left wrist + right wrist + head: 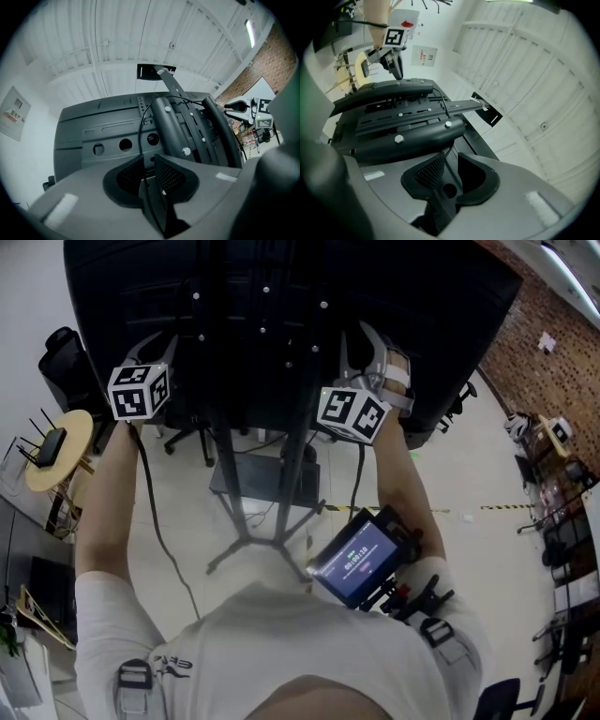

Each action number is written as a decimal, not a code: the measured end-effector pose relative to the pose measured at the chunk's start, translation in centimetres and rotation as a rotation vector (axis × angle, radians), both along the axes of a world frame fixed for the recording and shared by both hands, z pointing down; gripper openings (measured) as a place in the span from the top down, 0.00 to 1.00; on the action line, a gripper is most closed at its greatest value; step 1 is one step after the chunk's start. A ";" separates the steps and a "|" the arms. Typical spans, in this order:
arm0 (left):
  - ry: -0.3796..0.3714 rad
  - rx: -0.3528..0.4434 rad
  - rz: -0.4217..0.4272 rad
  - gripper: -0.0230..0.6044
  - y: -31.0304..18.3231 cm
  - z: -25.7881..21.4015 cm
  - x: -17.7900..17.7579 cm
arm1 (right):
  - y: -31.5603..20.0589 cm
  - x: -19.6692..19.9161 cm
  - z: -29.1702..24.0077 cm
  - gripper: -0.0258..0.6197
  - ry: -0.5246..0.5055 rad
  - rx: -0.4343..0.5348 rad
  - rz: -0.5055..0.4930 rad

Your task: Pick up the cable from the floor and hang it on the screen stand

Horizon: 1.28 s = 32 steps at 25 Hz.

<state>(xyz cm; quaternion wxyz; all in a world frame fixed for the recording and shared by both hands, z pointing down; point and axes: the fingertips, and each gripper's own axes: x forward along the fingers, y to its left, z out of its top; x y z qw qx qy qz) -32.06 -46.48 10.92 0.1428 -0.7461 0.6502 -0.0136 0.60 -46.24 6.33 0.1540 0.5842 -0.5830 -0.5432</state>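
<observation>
Cable on screen stand; chair, router table nearby.

Left gripper, right gripper, that's two; one cable, one screen, one stand, one round table upper left, one lit display.

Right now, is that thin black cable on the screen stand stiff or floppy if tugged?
Probably floppy: the cable bends in a loose curve over the screen stand. Likely light, being so thin. It might slide off the smooth metal.
</observation>
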 end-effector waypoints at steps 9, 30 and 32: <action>0.085 -0.008 -0.123 0.92 5.2 2.6 0.5 | 2.2 -0.7 2.4 0.94 -0.173 -0.086 -0.301; 0.223 0.006 -0.221 0.96 23.1 8.2 1.4 | 9.1 -8.5 10.9 0.94 -0.543 -0.621 -0.649; 0.237 0.001 -0.218 0.96 24.9 8.9 1.3 | 10.7 -9.4 12.2 0.94 -0.560 -0.678 -0.657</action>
